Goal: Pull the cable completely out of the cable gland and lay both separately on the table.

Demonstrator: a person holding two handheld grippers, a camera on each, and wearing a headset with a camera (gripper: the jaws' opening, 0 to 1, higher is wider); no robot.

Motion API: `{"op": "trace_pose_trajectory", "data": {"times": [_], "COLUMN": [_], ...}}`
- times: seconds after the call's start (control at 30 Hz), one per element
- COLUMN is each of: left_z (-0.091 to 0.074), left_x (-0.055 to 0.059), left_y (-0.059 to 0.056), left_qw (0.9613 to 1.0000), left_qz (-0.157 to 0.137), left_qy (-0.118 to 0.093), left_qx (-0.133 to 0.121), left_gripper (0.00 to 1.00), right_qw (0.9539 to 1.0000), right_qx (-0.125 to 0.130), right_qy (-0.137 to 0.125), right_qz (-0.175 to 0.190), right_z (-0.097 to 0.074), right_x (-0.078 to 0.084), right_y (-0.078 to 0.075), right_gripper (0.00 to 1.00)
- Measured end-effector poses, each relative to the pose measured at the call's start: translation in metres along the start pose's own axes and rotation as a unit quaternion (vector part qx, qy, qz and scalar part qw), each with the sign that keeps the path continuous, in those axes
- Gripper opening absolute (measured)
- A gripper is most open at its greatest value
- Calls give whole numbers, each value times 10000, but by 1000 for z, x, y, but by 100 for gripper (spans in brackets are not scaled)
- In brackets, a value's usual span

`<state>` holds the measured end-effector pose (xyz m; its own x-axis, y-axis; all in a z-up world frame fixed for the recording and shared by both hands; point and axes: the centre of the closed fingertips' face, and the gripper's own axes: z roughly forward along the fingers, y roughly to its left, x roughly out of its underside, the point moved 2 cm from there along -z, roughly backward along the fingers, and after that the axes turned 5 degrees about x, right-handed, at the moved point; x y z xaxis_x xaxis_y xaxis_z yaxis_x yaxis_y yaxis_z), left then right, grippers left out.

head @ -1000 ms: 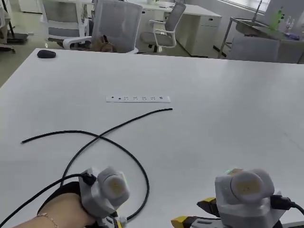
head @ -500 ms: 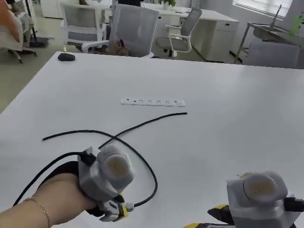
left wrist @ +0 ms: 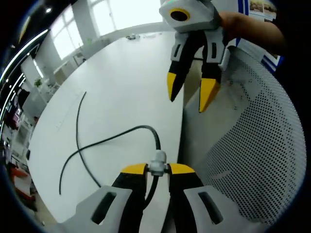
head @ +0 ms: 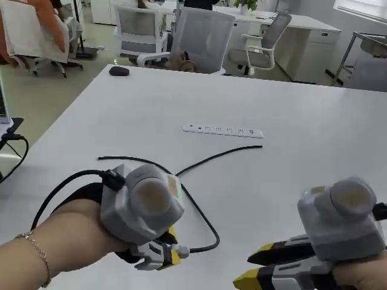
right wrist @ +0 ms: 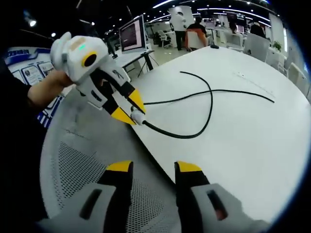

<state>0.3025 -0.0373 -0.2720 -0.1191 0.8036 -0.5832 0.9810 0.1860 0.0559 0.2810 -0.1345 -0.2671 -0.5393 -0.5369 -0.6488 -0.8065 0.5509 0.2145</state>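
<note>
**Left tool** (left wrist: pixel 157 170): held in the person's left hand (head: pixel 66 241) low over the counter's near edge, jaws pressed onto the white cable gland (left wrist: pixel 157 162). A black lead runs from the tool body back past the wrist.

**Right tool** (head: pixel 257 270): at the lower right of the head view, yellow-tipped jaws spread and holding nothing, pointed toward the left tool and apart from it.

**Cable** (head: pixel 224 154): black. It leaves the gland, curves over the counter, crosses itself once, and its far end lies just beside the power strip (head: pixel 224 130).

**Counter** (head: pixel 302 103): white and broad. A small dark object (head: pixel 119 70) sits near the far left corner.

**Room**: open office, with grey mesh chairs (head: pixel 202 36) and desks behind the counter.

**Left gripper view**: the gland is clamped between the tool's own jaws. The right tool (left wrist: pixel 189 94) hangs above with its jaws apart, and a perforated white panel (left wrist: pixel 252 136) lies under the counter edge.

**Right gripper view**: its own jaws (right wrist: pixel 153 167) are spread. The left tool grips the gland (right wrist: pixel 137 118) at the counter edge, and the cable (right wrist: pixel 209 104) loops beyond
</note>
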Motion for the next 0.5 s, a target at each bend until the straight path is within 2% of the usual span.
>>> {"op": "trace_pose_trajectory", "data": {"times": [0.07,0.17,0.23,0.27,0.37,0.4,0.47,0.5], "left_z": [-1,-4,-8,-10,-15,-15,-18,-18], "left_x": [-1,-5,-8,-9,-12,-12,-17,-18], "left_y": [-1,3,5,7,9,9,9,8], "left_qw": [10000,9994,9986,9975,9946,9942,9893,9888], "left_qz": [59,191,290,474,764,811,1193,1213], "left_qy": [-19,-161,-208,-212,-163,-160,-150,-126], "left_qx": [-37,-244,-386,-487,-684,-694,-821,-864], "left_gripper": [18,18,18,18,18,18,18,18], "right_qw": [9999,9990,9968,9962,9933,9932,9925,9928], "right_qx": [-58,-183,-503,-565,-549,-541,-518,-509], "right_qy": [30,23,-156,-150,-73,-62,-87,-122], "right_qz": [-118,-415,-596,-653,-1013,-1024,-1100,-1080], "right_z": [5,11,11,11,13,14,17,18], "right_x": [-3,-9,-20,-22,-28,-29,-37,-41], "right_y": [2,8,20,22,21,20,16,15], "right_gripper": [34,34,31,28,27,27,25,24]}}
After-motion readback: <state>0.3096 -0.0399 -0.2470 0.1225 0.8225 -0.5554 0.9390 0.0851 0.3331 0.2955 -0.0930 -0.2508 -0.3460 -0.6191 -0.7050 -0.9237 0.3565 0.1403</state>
